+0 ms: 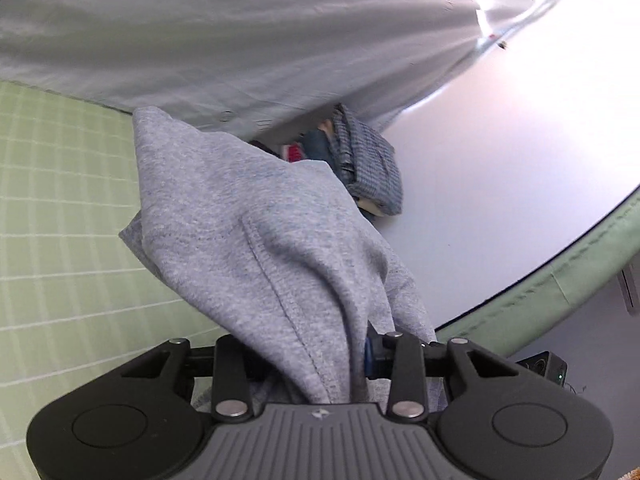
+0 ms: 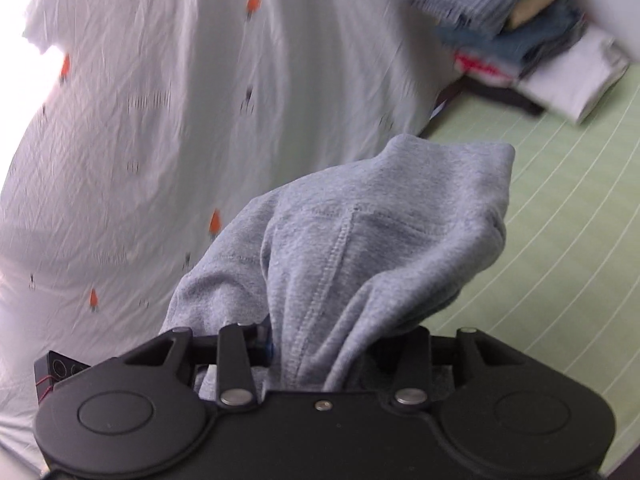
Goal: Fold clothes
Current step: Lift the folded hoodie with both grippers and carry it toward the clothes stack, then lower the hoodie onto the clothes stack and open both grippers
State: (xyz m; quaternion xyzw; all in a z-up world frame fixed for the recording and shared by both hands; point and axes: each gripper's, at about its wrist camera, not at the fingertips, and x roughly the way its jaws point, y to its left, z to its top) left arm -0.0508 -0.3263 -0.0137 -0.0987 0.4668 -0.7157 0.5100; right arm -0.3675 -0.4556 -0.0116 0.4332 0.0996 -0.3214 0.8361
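Both grippers, left gripper (image 1: pixel 320 356) and right gripper (image 2: pixel 320 352), angled slightly downward, each clamped on grey garment (image 1: pixel 256 216).

The left gripper (image 1: pixel 320 354) is clamped on a bunched fold of grey sweatshirt fabric (image 1: pixel 256 224), pointing slightly downward. The right gripper (image 2: pixel 320 350) pinches another gathered part of that garment likewise.

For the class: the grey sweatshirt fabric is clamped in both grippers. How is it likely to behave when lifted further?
The grey sweatshirt fabric is probably floppy: it drapes in loose folds from the left gripper and bunches above the right gripper. Its thick knit and stitched seam suggest some weight, so it should hang rather than flutter. It is unlikely to slip.
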